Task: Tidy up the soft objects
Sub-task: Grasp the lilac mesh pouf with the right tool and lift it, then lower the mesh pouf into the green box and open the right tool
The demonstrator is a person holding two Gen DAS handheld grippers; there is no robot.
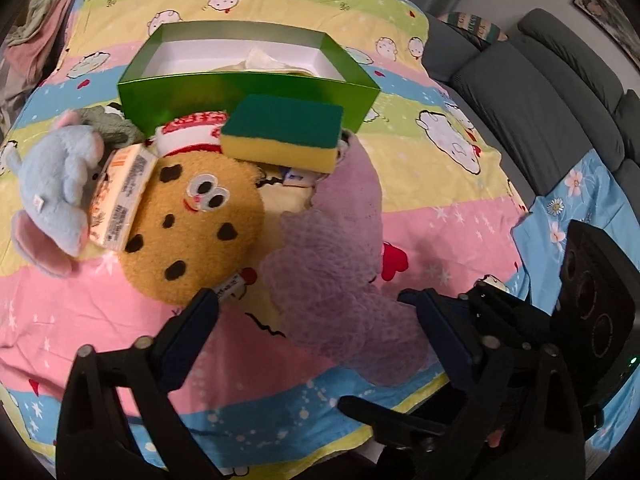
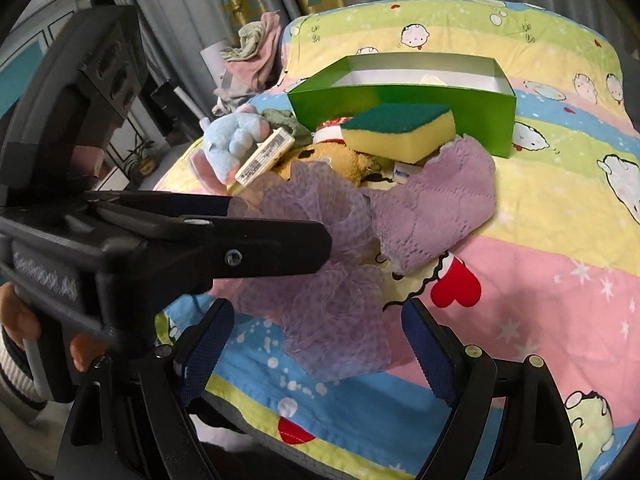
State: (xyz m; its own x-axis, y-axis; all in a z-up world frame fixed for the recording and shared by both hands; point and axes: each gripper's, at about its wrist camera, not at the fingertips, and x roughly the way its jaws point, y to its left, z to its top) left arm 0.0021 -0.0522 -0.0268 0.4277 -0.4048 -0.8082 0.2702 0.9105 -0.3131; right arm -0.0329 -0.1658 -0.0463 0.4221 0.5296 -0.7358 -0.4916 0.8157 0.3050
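Several soft things lie heaped on the bed, at twelve o'clock from both my grippers. From the left: blue plush elephant [image 1: 56,184], cookie plush [image 1: 192,220], sponge [image 1: 284,132], lilac mesh pouf [image 1: 340,280], with the green box [image 1: 248,92] behind. My left gripper [image 1: 316,320] and right gripper [image 2: 316,336] are both spread wide, holding nothing. The pouf looks feather-light and springy; I'd pinch its bunched middle.

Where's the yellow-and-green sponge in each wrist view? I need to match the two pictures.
Left wrist view: the sponge sits above centre, its green side up, in front of the green box.
Right wrist view: the sponge is upper centre, again in front of the green box.
Shared landmark: the purple mesh pouf, nearest the grippers.
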